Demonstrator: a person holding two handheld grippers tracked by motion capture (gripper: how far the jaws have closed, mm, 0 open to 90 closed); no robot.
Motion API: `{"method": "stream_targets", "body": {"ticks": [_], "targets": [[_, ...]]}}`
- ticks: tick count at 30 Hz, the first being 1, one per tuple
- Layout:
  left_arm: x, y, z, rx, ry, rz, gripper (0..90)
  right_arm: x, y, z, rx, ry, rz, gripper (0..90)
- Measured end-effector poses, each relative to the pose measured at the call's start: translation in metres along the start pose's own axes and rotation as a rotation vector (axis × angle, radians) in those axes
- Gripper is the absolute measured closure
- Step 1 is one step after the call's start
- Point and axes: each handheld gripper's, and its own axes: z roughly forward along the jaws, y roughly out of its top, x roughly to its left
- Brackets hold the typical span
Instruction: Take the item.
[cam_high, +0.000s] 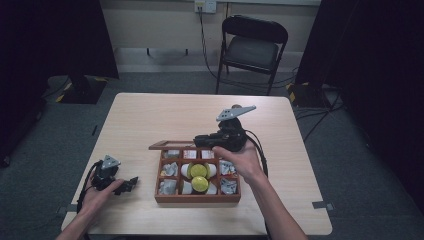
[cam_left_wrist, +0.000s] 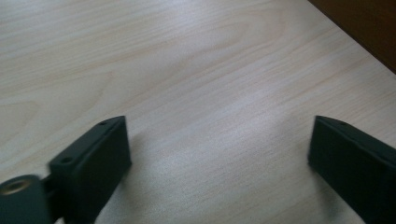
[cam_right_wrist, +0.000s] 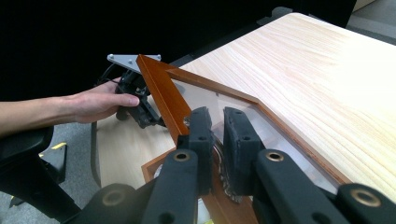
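Note:
A wooden compartment box sits on the table's near middle. It holds two yellow-topped round pieces and several silver-wrapped bits. Its wood-framed clear lid is swung up at the back. My right gripper reaches in from the right and is shut on the lid's edge. In the right gripper view the jaws pinch the lid frame at a small metal fitting. Left of the box, my left gripper rests low on the table, open, with bare wood between its jaws.
The light wooden table has bare surface behind and to both sides of the box. A black folding chair stands beyond the far edge, with cables on the floor. Dark curtains hang at left and right.

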Motion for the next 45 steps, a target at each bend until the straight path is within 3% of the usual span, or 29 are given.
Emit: {"method": "stream_targets", "body": {"ticks": [2,3,5,10,13,18,26,36,45], "targets": [[-0.001,0.001,-0.002,0.001,-0.001,0.009,17.0,0.0,0.0,0.0,-0.001,0.0,0.0,82.2],[-0.001,0.001,-0.004,0.006,0.006,0.014,17.3,0.0,0.0,0.0,-0.001,0.0,0.0,82.2],[-0.002,0.003,-0.009,-0.033,0.019,0.002,15.8,0.0,0.0,0.0,-0.001,0.001,0.001,82.2],[-0.008,0.006,-0.02,-0.072,-0.008,0.023,17.8,-0.001,0.001,0.0,-0.003,0.0,-0.003,82.3],[-0.014,0.007,-0.024,-0.072,-0.054,0.039,20.4,-0.001,0.002,0.0,-0.001,0.001,-0.002,82.3],[-0.022,0.011,-0.031,-0.092,-0.095,0.059,22.2,-0.002,0.003,0.0,-0.003,0.0,-0.002,82.3],[-0.036,0.018,-0.039,-0.114,-0.19,0.066,25.8,-0.003,0.004,0.0,-0.003,-0.002,0.0,82.3],[-0.057,0.027,-0.042,-0.133,-0.273,0.124,28.8,-0.003,0.005,0.0,-0.001,0.0,0.002,82.3],[-0.073,0.036,-0.043,-0.14,-0.323,0.174,29.9,-0.004,0.006,0.0,-0.001,0.001,0.003,82.3]]}}
